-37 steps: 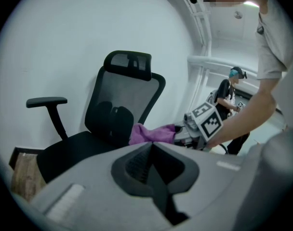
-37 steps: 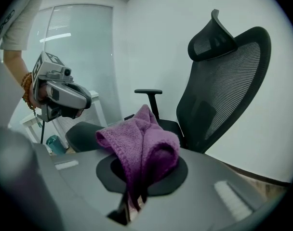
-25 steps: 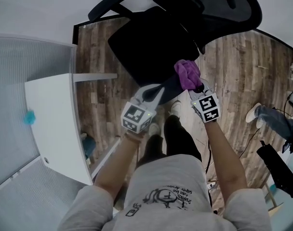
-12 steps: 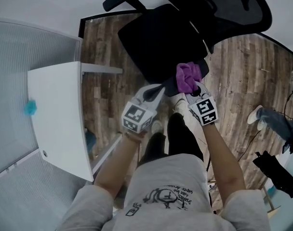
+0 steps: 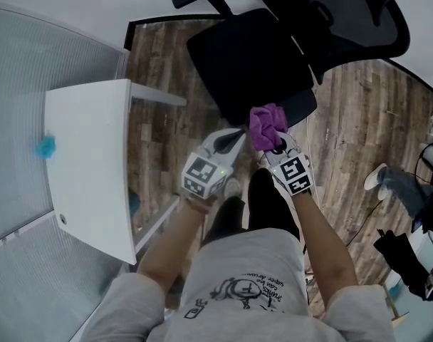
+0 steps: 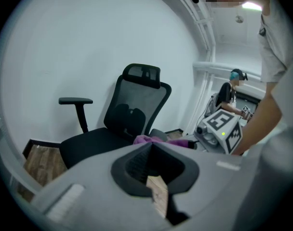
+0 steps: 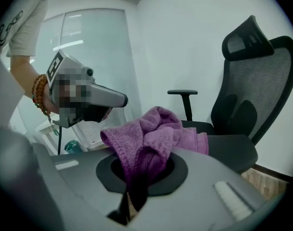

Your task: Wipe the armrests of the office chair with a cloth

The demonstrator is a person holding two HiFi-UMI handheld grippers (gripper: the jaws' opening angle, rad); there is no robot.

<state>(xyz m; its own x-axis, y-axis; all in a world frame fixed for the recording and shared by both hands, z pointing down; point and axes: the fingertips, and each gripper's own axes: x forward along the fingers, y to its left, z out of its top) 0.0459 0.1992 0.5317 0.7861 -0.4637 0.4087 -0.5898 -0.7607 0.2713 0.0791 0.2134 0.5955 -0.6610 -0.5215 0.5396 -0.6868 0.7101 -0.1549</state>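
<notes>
While your right gripper [image 5: 273,147] pinches purple cloth [image 5: 265,123] tight at chair armrest [image 5: 300,107] front end, your left gripper [image 5: 233,137] sits closed, empty, just beside.

The cloth [image 5: 268,125] is showing bright purple against the black chair [image 5: 259,55]. The left gripper [image 5: 236,134] and the right gripper [image 5: 273,147] are showing pale grey with black-and-white square patterns. The floor [image 5: 156,120] is showing brown wood grain in planks. The table [image 5: 88,169] is gleaming white, and the person's shirt [image 5: 245,276] is showing grey with black print.
</notes>
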